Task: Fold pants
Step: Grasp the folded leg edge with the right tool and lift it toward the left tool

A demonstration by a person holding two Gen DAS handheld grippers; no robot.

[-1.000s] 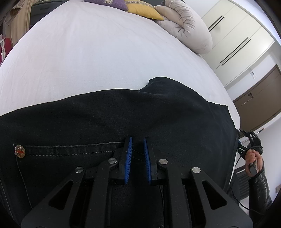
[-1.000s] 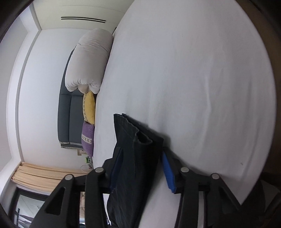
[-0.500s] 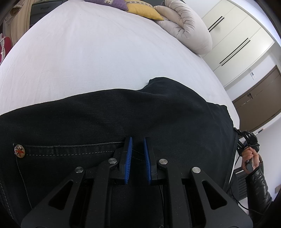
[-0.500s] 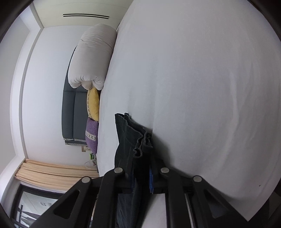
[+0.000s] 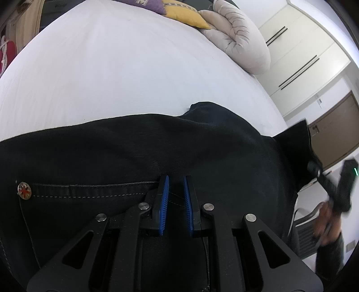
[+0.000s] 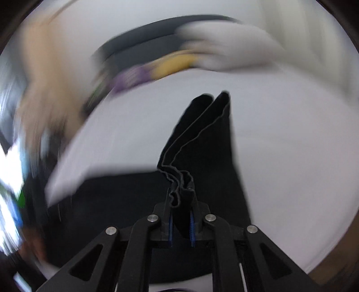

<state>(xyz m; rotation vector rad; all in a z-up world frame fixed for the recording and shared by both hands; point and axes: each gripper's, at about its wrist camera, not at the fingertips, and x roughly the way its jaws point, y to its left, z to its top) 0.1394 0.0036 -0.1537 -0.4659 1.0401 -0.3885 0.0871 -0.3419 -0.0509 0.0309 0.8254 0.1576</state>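
Observation:
Black pants (image 5: 139, 148) lie spread across the near part of a white bed (image 5: 116, 67). My left gripper (image 5: 175, 186) rests on the waistband by a pocket seam and a metal button (image 5: 24, 190); its blue pads stand nearly together with a narrow gap, and no cloth shows between them. My right gripper (image 6: 181, 215) is shut on the bunched hem of the pants' legs (image 6: 202, 143) and holds it raised off the bed. In the left wrist view the lifted hem (image 5: 296, 139) and the right gripper (image 5: 336, 186) show at the far right.
A rolled white duvet (image 5: 237, 42), a yellow cushion (image 5: 184, 13) and a purple cushion (image 5: 148, 3) lie at the bed's far end. White wardrobe doors (image 5: 298, 51) and a brown door (image 5: 334, 134) stand to the right. The right wrist view is motion-blurred.
My right gripper closed on the leg hem, then lifted and swung it over the bed. My left gripper has stayed in place on the waistband.

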